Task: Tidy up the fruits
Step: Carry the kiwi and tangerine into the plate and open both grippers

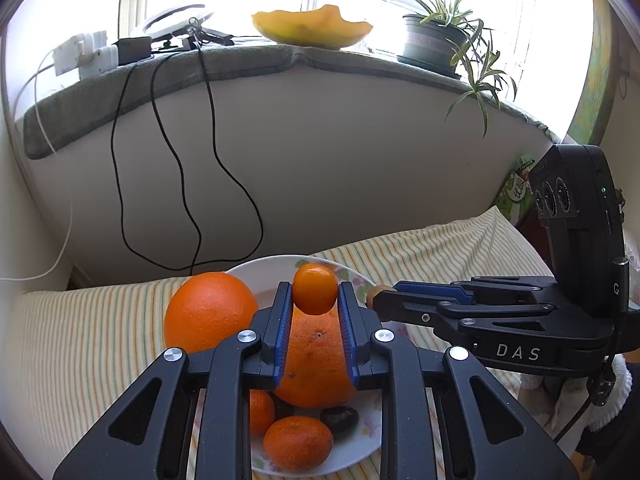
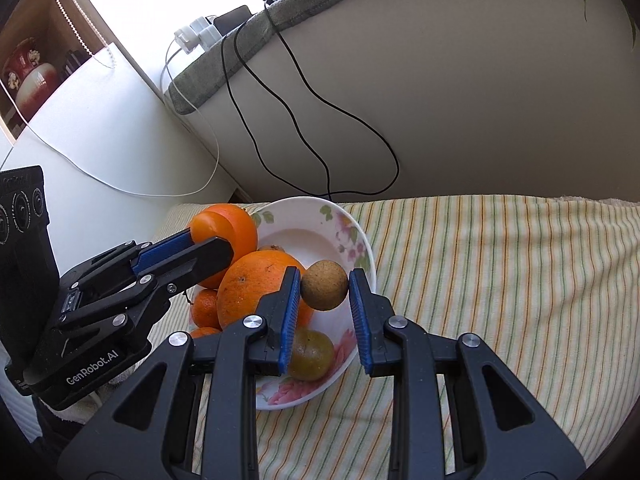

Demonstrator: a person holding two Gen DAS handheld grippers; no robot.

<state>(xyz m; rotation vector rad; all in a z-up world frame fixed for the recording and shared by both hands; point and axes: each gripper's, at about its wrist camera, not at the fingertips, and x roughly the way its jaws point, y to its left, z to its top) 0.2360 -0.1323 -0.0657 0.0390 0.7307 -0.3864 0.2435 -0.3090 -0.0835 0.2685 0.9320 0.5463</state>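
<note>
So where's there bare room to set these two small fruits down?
The striped cloth right of the floral bowl is bare, out to the wall. Inside the bowl, only the far white patch behind the big orange is free. Its near side is crowded with tangerines and a greenish fruit. The bowl's left side holds another orange.

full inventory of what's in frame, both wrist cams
white floral ceramic plate: 1, on striped cloth
large oranges: 2, orange, on plate's left side
small tangerines: 2 seen, orange, plate's near edge
greenish-yellow citrus: 1, on plate
small orange kumquat: 1, held above plate
brown round longan-like fruit: 1, held above plate
striped cloth: 1, yellow-green
potted spider plant: 1, windowsill
left gripper: black, blue pads
right gripper: same
</note>
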